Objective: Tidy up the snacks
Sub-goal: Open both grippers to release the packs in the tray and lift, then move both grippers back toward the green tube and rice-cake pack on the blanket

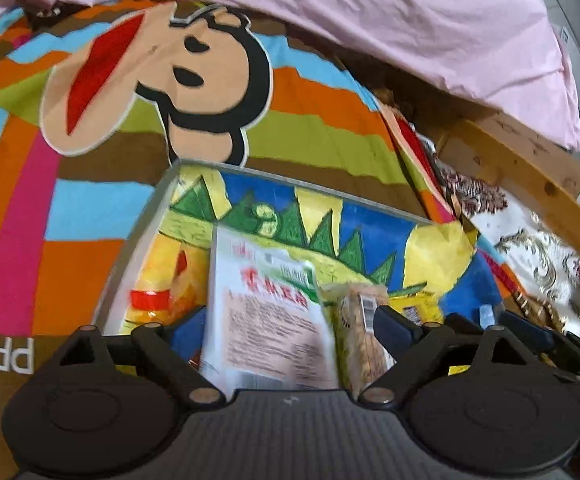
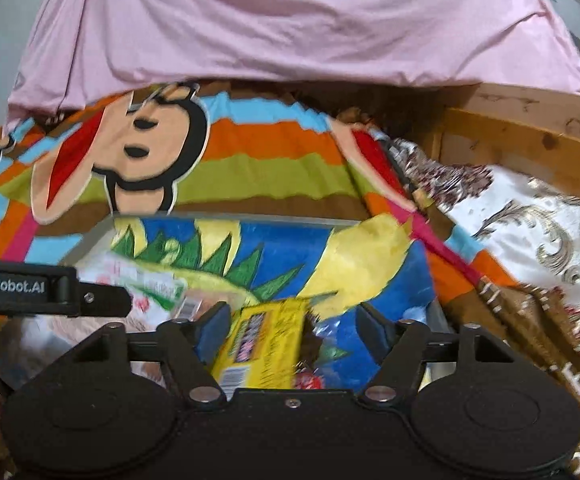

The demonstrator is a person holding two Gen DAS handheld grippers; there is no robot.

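A grey-rimmed tray (image 1: pixel 157 204) with a blue, yellow and green drawing lies on a striped cartoon blanket. In the left wrist view my left gripper (image 1: pixel 285 320) stands open over the tray, with a white snack packet with red print (image 1: pixel 265 312) and a tan cracker pack (image 1: pixel 360 336) between its fingers, untouched as far as shows. An orange-yellow snack bag (image 1: pixel 161 284) lies to the left. In the right wrist view my right gripper (image 2: pixel 294 324) is open around a yellow snack pack (image 2: pixel 265 340). The white packet (image 2: pixel 141 284) lies to its left.
A pink sheet (image 2: pixel 290 20) hangs over the far side. A wooden frame (image 2: pixel 510 140) and a white patterned cloth (image 2: pixel 530 220) lie to the right. The left gripper's body (image 2: pixel 29 286) reaches in at the left of the right wrist view.
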